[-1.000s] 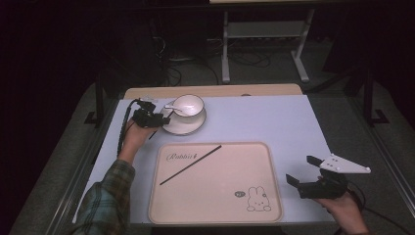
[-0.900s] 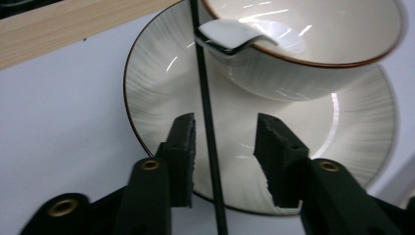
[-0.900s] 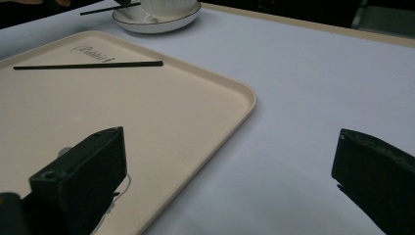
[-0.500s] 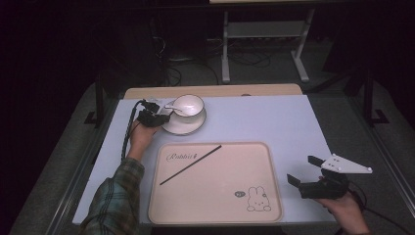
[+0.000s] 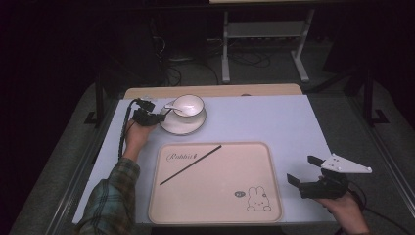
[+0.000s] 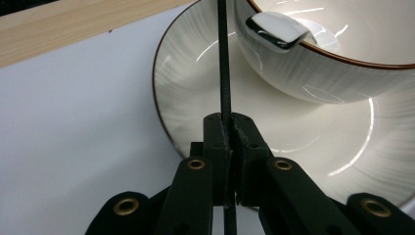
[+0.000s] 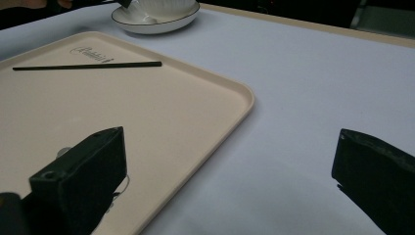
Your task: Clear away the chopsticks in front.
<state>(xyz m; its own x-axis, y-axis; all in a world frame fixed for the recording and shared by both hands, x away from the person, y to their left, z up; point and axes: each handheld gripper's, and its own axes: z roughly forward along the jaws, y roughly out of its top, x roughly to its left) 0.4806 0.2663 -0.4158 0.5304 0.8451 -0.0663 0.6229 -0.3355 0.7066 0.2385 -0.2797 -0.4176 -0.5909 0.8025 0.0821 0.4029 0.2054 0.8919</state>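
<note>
My left gripper (image 5: 152,116) is at the left rim of a white saucer (image 5: 182,127), shut on a thin black stick (image 6: 224,73). The stick points up over the saucer (image 6: 191,93) toward a white cup with a brown rim (image 6: 342,73) that holds a white spoon (image 6: 279,32). In the high view the cup (image 5: 189,105) stands on the saucer at the back left. A second black stick (image 5: 191,164) lies aslant on the beige tray (image 5: 215,196). My right gripper (image 5: 302,169) stays open just right of the tray, its jaws (image 7: 227,147) wide apart and empty.
The tray (image 7: 147,122) bears a rabbit drawing and script lettering. It lies on a pale mat over a wooden table. A wooden strip (image 5: 210,91) runs along the far edge. Metal shelf legs (image 5: 264,44) stand on the dark floor beyond.
The left hand has edged slightly forward beside the saucer with the stick in its gripper. The right gripper has hardly moved.
</note>
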